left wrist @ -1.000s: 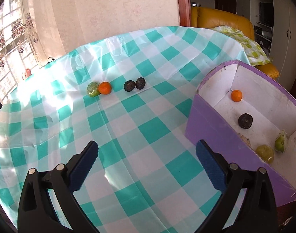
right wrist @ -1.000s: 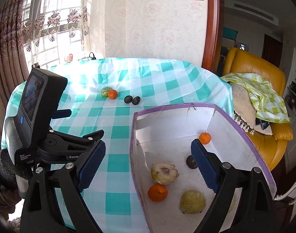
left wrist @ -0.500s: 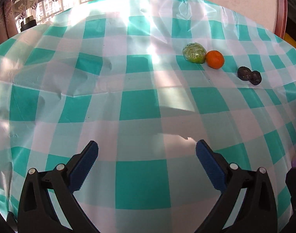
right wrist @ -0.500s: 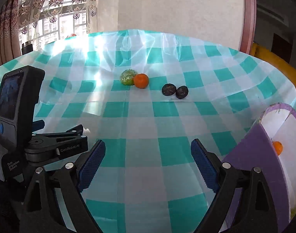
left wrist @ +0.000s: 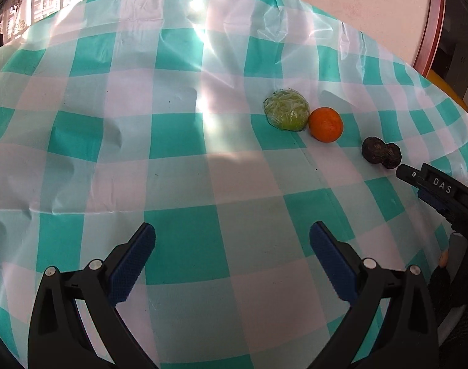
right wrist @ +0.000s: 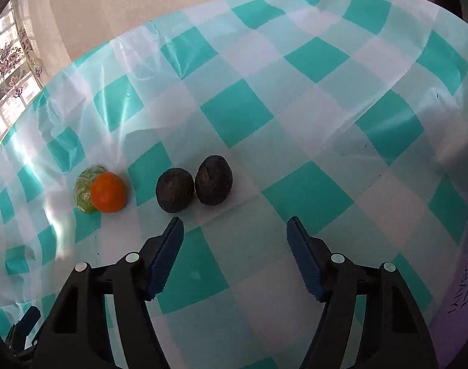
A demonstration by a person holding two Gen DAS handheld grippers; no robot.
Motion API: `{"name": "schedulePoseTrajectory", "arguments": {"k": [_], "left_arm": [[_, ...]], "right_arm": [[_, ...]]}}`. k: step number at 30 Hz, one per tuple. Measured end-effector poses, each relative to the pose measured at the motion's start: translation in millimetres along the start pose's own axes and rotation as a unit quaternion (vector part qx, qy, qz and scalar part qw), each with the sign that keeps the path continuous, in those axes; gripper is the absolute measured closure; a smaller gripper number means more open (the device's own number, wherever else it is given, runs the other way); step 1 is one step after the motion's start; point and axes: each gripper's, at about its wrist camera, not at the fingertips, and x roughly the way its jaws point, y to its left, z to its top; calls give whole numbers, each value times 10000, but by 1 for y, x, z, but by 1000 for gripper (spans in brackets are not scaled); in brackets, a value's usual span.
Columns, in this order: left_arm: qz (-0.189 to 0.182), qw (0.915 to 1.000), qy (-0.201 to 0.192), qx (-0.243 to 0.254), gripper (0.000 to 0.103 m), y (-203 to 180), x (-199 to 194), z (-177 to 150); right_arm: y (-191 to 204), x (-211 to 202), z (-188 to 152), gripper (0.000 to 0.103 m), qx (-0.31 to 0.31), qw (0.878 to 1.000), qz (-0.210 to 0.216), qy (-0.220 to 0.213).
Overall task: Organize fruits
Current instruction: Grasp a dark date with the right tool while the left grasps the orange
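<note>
Four fruits lie in a row on the green-and-white checked tablecloth (left wrist: pixel 184 246): a green fruit in plastic wrap (left wrist: pixel 286 109), an orange (left wrist: pixel 326 124) touching it, and two dark round fruits (left wrist: pixel 381 152) side by side. In the right wrist view the dark fruits (right wrist: pixel 194 186) sit just beyond my right gripper (right wrist: pixel 235 233), whose jaws are closing with nothing between them; the orange (right wrist: pixel 108 192) and green fruit (right wrist: pixel 82 192) lie to the left. My left gripper (left wrist: pixel 232 240) hovers open over bare cloth, well short of the fruits. The right gripper's finger (left wrist: pixel 430 184) reaches in beside the dark fruits.
The purple box wall (right wrist: pixel 467 292) stands at the right edge of the right wrist view. A pale wall and a window with patterned curtains (right wrist: pixel 9 61) lie beyond the table. The left gripper's tip (right wrist: pixel 25 323) shows at the lower left.
Both grippers swung from the purple box toward the row of fruits and came lower. The right gripper now sits close behind the dark fruits with its jaws narrower. The box has left the left view.
</note>
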Motion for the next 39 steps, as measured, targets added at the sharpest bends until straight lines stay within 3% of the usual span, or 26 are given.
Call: {"name": "schedulePoseTrajectory", "arguments": {"k": [3, 6, 10, 14, 17, 18, 22, 25, 29, 34, 36, 39], "left_arm": [[138, 9997, -30, -204, 2, 6, 0, 0], [-15, 9997, 2, -264, 2, 9, 0, 0], [-10, 9998, 5, -198, 2, 7, 0, 0], [18, 9996, -36, -288, 2, 10, -2, 0], [50, 9995, -38, -325, 2, 11, -2, 0], [61, 9994, -34, -333, 2, 12, -3, 0], [105, 9992, -38, -385, 2, 14, -3, 0], [81, 9994, 18, -345, 2, 13, -1, 1], [-58, 9997, 224, -39, 2, 3, 5, 2], [204, 9993, 274, 160, 3, -17, 7, 2], [-23, 9994, 346, -12, 4, -27, 14, 10], [-111, 9988, 464, -113, 18, -53, 34, 29]], "right_arm": [[3, 9, 7, 47, 17, 10000, 16, -25], [14, 18, 14, 54, -234, 9991, -358, 11], [32, 31, 18, 52, -720, 9948, -704, 130], [39, 38, 23, 51, -843, 9945, -598, 159], [42, 43, 28, 60, -938, 9932, -663, 162], [41, 42, 28, 70, -913, 9939, -602, 142], [9, 29, 28, 70, -165, 9999, 2, -50], [-18, 15, 18, 70, 527, 9959, 680, -274], [-27, -1, 13, 70, 694, 9891, 1064, -747], [-32, -17, 12, 70, 885, 9843, 1109, -1049], [-27, -15, 16, 70, 873, 9842, 1108, -1066], [-29, -17, 17, 70, 881, 9836, 1137, -1087]]}}
